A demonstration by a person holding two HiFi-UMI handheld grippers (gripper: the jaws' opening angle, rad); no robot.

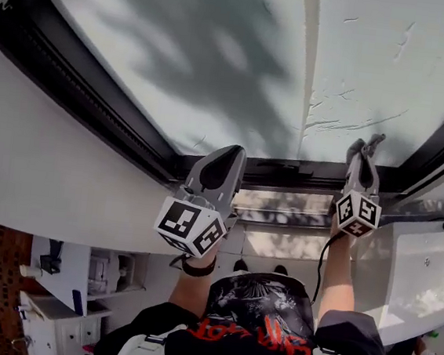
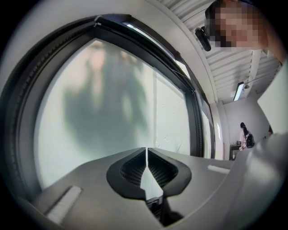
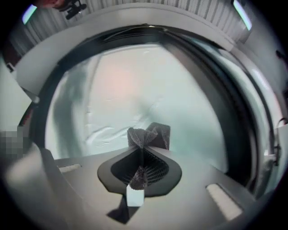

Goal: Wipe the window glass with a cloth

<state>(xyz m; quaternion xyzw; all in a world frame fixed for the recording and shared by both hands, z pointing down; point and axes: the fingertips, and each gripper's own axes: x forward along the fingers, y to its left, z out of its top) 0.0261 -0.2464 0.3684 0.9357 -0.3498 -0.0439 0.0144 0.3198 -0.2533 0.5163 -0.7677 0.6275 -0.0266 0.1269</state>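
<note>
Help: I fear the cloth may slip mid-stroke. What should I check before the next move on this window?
1. Cloth clamped in right gripper: ok. The jaws are shut on it and a tuft sticks out past the tips.
2. Cloth pressed against window glass: cannot tell. It sits just above the lower frame, but contact is unclear.
3. Left gripper empty: ok. The jaws are together with nothing between them.
4. Glass clean: not ok. There are streaks on the right pane.
</note>
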